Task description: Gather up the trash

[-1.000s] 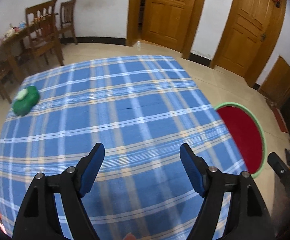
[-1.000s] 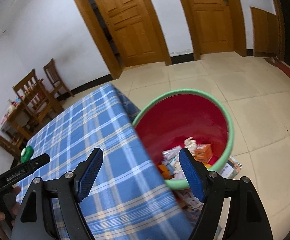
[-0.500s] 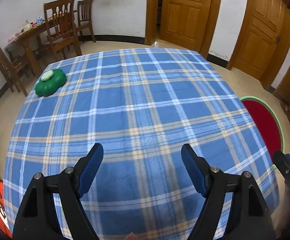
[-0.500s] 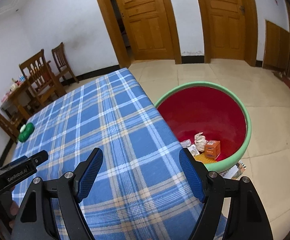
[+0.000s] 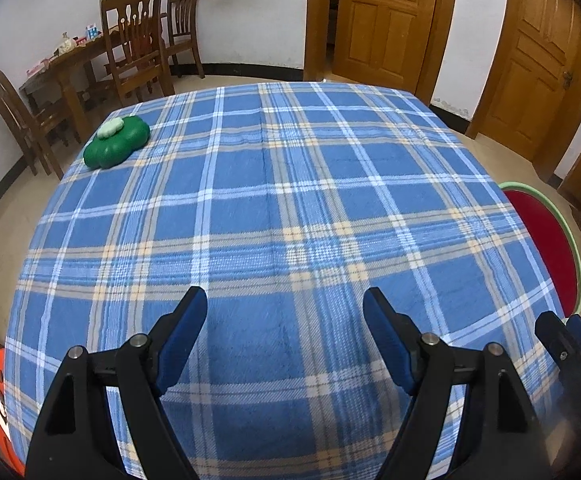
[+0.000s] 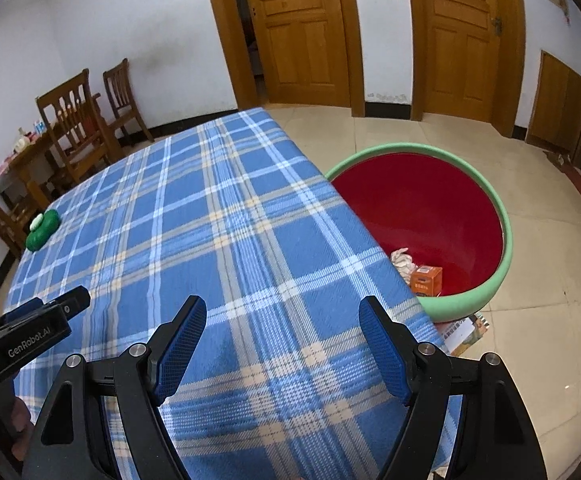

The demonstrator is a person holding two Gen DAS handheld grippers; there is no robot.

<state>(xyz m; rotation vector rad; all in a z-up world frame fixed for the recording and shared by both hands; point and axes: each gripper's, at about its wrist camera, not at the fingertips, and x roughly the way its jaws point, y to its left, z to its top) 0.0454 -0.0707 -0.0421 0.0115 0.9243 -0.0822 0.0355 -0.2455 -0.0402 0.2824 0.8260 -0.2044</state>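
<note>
Half of the red bin (image 6: 430, 208) hides behind the plaid tablecloth (image 6: 210, 220); left gripper (image 5: 284, 334) and right gripper (image 6: 282, 334) gape wide, empty, above the cloth.

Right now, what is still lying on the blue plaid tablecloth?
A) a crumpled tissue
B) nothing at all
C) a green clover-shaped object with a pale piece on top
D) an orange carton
C: the green clover-shaped object sits near the far left corner of the tablecloth; the orange carton and crumpled tissue are inside the red bin.
</note>
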